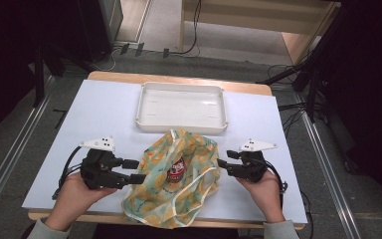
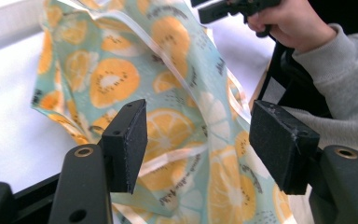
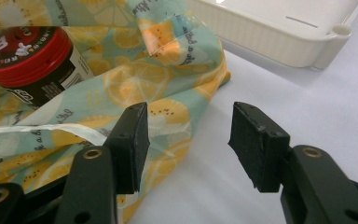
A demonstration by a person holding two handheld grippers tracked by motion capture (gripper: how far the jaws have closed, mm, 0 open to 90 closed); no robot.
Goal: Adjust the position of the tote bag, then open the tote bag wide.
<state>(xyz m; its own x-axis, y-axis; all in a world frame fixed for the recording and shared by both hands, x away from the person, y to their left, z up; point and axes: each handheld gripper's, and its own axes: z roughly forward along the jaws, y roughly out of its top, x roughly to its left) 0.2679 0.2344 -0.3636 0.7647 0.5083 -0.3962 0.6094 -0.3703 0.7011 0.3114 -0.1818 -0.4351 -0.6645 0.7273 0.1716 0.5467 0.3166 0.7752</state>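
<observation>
Flanking the upright can point(image 1: 176, 169) in the bag point(image 1: 179, 196), both jaws open, empty.

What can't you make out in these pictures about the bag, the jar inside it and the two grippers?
- Jar: in the right gripper view its lower body is hidden by the bag's folds; label print is too small to read.
- Bag's far side: in the left gripper view it is cut off by the top edge.
- Left gripper and right gripper: jaws stand apart; whether the cloth touches a pad cannot be told.
- Tray: cut off by the right gripper view's upper edge.
</observation>
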